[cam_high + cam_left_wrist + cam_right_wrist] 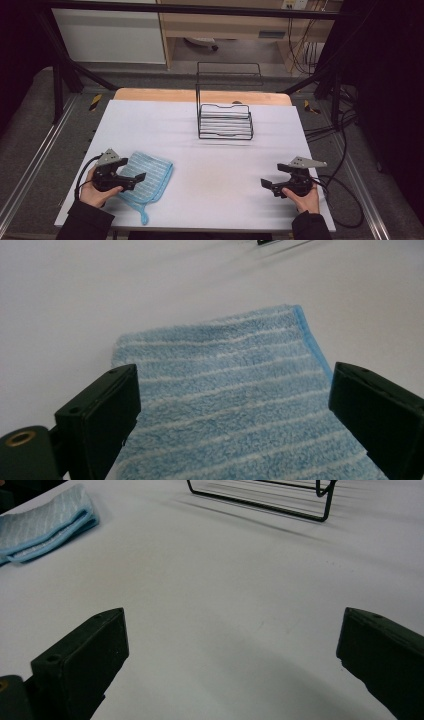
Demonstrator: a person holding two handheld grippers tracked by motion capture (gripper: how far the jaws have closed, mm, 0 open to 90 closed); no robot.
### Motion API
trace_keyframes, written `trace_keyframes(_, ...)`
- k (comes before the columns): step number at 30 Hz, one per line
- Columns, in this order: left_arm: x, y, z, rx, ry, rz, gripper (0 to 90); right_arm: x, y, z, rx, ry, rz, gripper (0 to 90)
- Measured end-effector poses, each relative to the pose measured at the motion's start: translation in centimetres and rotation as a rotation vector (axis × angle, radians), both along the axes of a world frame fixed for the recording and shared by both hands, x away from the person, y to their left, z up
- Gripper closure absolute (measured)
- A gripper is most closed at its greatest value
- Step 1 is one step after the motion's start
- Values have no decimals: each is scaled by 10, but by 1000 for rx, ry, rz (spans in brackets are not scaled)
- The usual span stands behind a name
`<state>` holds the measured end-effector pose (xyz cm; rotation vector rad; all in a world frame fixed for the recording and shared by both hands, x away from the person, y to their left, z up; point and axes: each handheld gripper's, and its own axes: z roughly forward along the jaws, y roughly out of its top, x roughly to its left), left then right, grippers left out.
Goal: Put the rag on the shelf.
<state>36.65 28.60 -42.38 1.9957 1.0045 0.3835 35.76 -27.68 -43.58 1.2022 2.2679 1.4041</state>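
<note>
White counter (210,165) ahead: my left gripper (134,181) hovers wide open over the towel (150,176) to grab it; right gripper (272,186) waits, open and empty.

A white counter (200,170) carries the things; a strip of bare wood shows along its far edge. Near the front left corner a folded light-blue terry towel (147,177) with thin white stripes lies flat on it, a small loop trailing from the towel's near end toward the front edge. Toward the far middle, well apart from the towel, stands a black wire rack (225,120), its tall back frame upright behind the low slotted base.
</note>
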Motion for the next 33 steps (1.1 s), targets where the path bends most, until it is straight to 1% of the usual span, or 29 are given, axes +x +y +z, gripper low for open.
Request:
trace_keyframes(3,0,-1,2,1,-5,2,63,0,0,0,1,-1,-2,9)
trace_keyframes(8,-1,-4,4,-3,2,6,64,0,1,0,2,2,-6,9)
trace_keyframes(13,-2,-11,5,8,10,0,71,0,3,-1,-2,5,-6,9)
trace_keyframes(14,-3,-14,5,4,13,-2,76,0,3,-1,-4,7,-5,9)
trace_keyframes(16,-4,-20,5,3,19,-2,105,0,3,-1,-7,8,-4,9)
trace_keyframes(17,-4,-23,6,13,22,-9,129,0,3,-1,-7,8,-5,9)
trace_keyframes(19,-6,-29,6,19,28,-15,142,0,3,-1,-8,8,-5,9)
trace_keyframes(21,-8,-36,6,25,34,-20,182,0,3,-2,-11,11,-3,9)
trace_keyframes(22,-8,-38,6,27,36,-22,182,0,3,-2,-11,11,-3,9)
trace_keyframes(24,-11,-45,6,35,43,-31,229,0,4,-2,-12,14,-5,10)
trace_keyframes(25,-12,-47,6,36,45,-32,229,0,4,-2,-12,14,-5,10)
trace_keyframes(26,-13,-51,5,48,50,-44,245,1,4,-2,-14,13,-4,10)
trace_keyframes(27,-14,-55,4,52,58,-47,274,1,5,-3,-17,17,-5,10)
trace_keyframes(28,-15,-58,3,64,68,-50,274,1,5,-3,-17,17,-5,10)
trace_keyframes(29,-16,-60,2,67,73,-51,300,1,5,-3,-20,14,-3,10)
trace_keyframes(31,-17,-66,0,95,86,-68,369,0,5,-3,-22,17,-4,10)
trace_keyframes(32,-18,-69,-1,103,92,-70,369,0,5,-3,-22,17,-4,10)
trace_keyframes(33,-20,-72,-2,120,100,-75,394,0,5,-3,-23,18,-4,10)
